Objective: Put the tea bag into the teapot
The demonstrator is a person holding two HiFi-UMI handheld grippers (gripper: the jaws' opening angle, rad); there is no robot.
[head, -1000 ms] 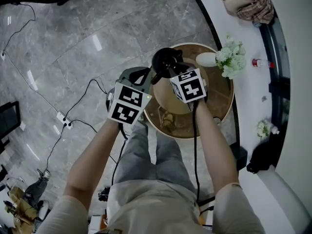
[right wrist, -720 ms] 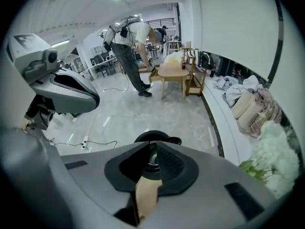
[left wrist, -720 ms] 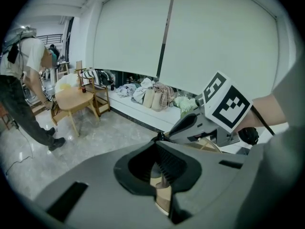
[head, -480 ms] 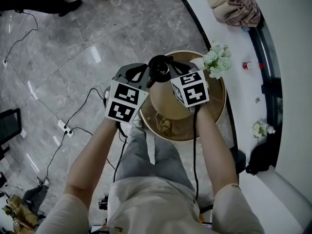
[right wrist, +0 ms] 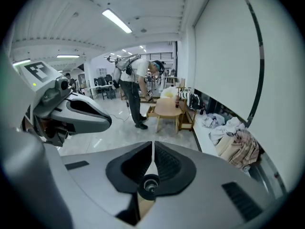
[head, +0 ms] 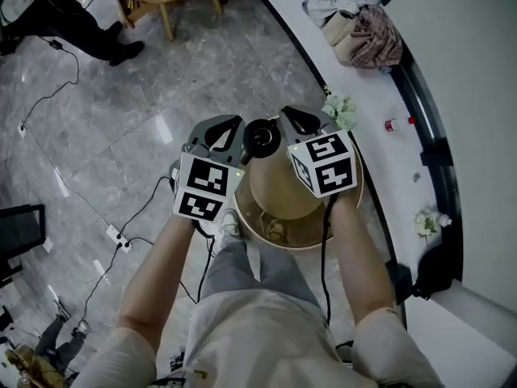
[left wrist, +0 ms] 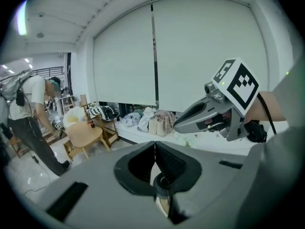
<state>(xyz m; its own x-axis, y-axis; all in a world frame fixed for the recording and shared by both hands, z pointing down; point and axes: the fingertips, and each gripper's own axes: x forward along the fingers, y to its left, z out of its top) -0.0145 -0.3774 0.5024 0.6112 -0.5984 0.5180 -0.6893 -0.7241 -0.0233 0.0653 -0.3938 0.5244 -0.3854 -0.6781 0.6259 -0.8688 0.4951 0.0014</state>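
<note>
Head view, tea bag: cannot be made out here, nor in either gripper view.

Teapot (head: 261,136): black, round, glossy centre. It sits over the top of a tan cone-shaped form (head: 275,191), between the two grippers' front ends and lower than both.

Left gripper (head: 229,130): just left of the teapot. Its own view shows the jaws pressed together along a thin seam, with nothing caught in it.

Right gripper (head: 293,121): just right of the teapot. Jaws likewise together, nothing held. Each gripper shows in the other's view, near and off to one side.

Below the grippers: round wooden table (head: 358,194), carrying the cone.

Past the right gripper's tip: white flowers (head: 341,110) at the table's far edge. Next comes a curved white ledge (head: 367,79) with heaped clothes (head: 359,27).

Out from the left gripper: grey marble floor (head: 121,95) with a power strip (head: 114,234) and trailing cables. A small wooden table (right wrist: 167,108) stands ahead of the right gripper, a person (right wrist: 133,89) bending beside it.
</note>
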